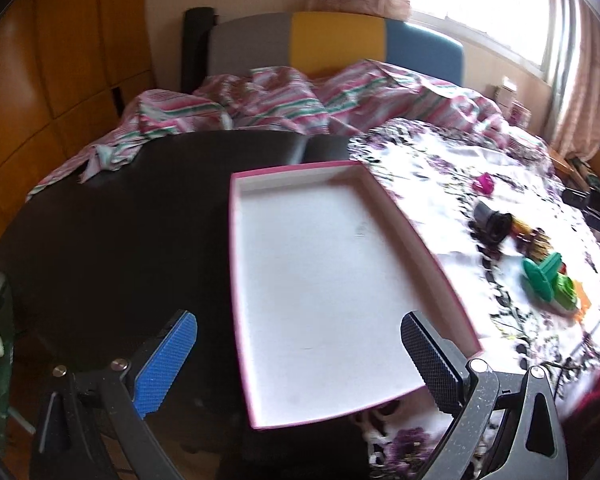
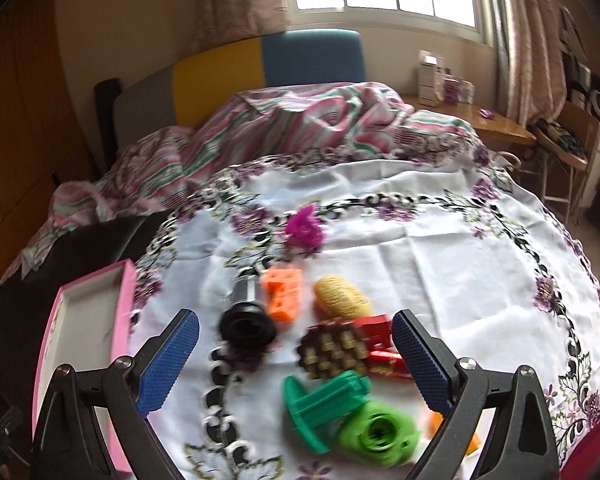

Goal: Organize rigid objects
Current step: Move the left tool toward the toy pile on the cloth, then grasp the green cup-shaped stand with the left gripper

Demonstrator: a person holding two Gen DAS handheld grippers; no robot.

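Observation:
A pink-rimmed white tray [image 1: 396, 216] lies with nothing in it on a dark surface; its corner also shows in the right wrist view [image 2: 126, 292]. My left gripper [image 1: 300, 356] is open above the tray's near end. My right gripper [image 2: 296, 360] is open above a cluster of plastic parts on the floral cloth: a black cylinder [image 2: 248, 324], an orange block [image 2: 284, 294], a yellow oval [image 2: 342, 296], a brown studded piece [image 2: 334, 350], a red piece [image 2: 380, 344], a dark green spool [image 2: 320, 404], a lime green ring [image 2: 378, 436]. A magenta piece [image 2: 304, 228] lies farther off.
The white floral cloth [image 2: 440, 272] covers the right part of the bed. A striped blanket [image 2: 300, 120] is bunched at the far end by the grey, yellow and blue headboard [image 2: 220, 76]. A wooden desk [image 2: 488, 120] stands at the right.

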